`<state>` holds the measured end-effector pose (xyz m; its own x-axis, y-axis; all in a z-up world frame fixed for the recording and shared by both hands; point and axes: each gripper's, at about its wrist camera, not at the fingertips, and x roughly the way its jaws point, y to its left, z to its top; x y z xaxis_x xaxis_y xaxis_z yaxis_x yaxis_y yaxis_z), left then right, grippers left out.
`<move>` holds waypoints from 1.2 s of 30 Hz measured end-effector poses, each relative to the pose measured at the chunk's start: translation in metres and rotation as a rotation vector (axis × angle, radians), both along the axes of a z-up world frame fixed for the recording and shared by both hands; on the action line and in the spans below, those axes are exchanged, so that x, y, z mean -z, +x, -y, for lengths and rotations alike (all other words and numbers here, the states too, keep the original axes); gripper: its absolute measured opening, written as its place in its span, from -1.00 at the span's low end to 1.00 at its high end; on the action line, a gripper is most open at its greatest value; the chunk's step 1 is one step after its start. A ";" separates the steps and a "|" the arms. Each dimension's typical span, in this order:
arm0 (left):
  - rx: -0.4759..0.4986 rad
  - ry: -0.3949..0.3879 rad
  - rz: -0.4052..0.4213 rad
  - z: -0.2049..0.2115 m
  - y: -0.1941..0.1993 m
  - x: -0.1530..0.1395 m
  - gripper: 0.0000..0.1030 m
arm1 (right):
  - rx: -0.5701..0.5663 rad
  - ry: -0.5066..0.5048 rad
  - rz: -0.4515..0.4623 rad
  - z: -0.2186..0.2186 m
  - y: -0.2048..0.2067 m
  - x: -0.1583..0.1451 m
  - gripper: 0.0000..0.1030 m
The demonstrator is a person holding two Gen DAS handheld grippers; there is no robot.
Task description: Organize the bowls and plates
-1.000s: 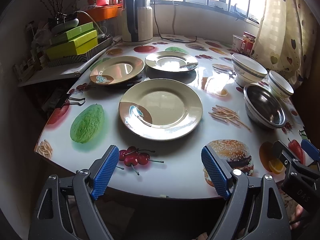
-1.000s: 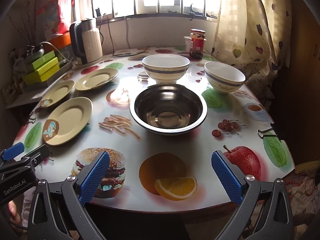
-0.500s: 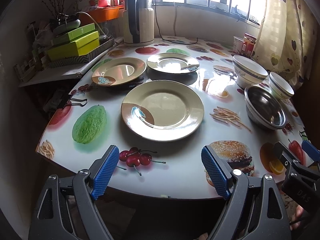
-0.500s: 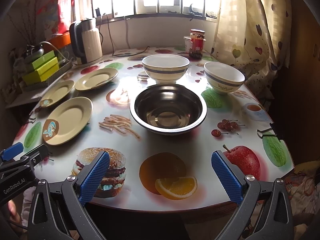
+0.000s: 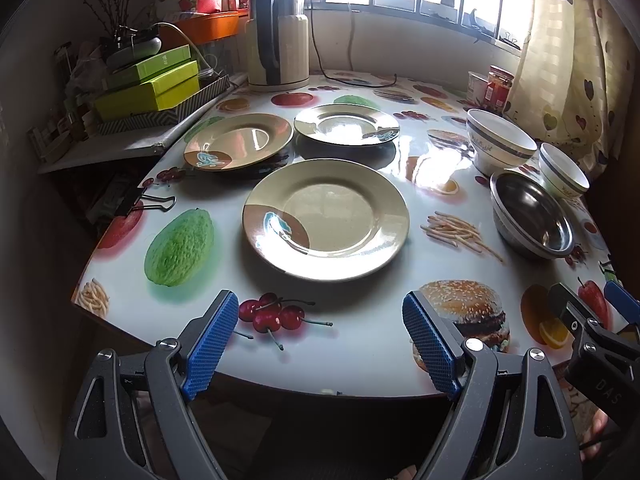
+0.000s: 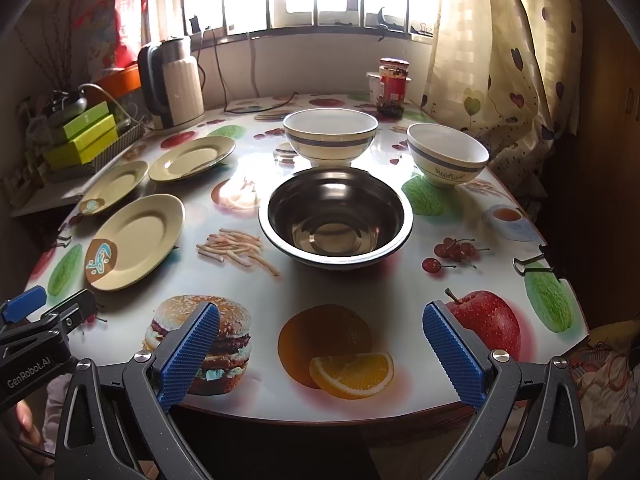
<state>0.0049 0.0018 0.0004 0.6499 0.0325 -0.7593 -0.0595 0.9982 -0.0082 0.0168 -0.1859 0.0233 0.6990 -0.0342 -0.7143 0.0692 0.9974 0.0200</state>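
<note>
Both tongs hang spread and empty at the near edge of the table (image 5: 360,344), nothing between their blue pads. Left tongs (image 5: 320,340) face the nearest plate (image 5: 326,220), dead ahead at twelve o'clock and flat on the cloth; two more plates lie beyond it, one (image 5: 238,142) at eleven o'clock and one (image 5: 346,124) at twelve, all three apart from each other. Right tongs (image 6: 320,354) face the steel bowl (image 6: 336,220) at twelve o'clock, with a banded bowl (image 6: 330,136) just behind it and a second banded bowl (image 6: 448,156) at one o'clock. Being round, these dishes have no long axis; only the rim offers a grip. My reading is that the left hand is nearer the plates, the right nearer the bowls.

A glossy cloth printed with food covers the round table. A kettle (image 5: 278,40) stands at the far edge under the window, a jar (image 6: 394,86) by the curtain.
</note>
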 end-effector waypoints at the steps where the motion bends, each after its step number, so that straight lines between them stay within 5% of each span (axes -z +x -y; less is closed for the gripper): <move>1: 0.001 -0.001 0.000 0.000 0.000 0.000 0.64 | 0.000 0.000 0.001 0.000 0.000 0.000 1.00; 36: -0.002 0.000 -0.001 -0.001 0.003 0.001 0.64 | 0.001 0.000 0.001 0.001 0.001 0.000 1.00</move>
<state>0.0079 0.0029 -0.0006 0.6490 0.0335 -0.7601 -0.0614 0.9981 -0.0084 0.0174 -0.1869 0.0237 0.6999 -0.0349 -0.7134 0.0707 0.9973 0.0205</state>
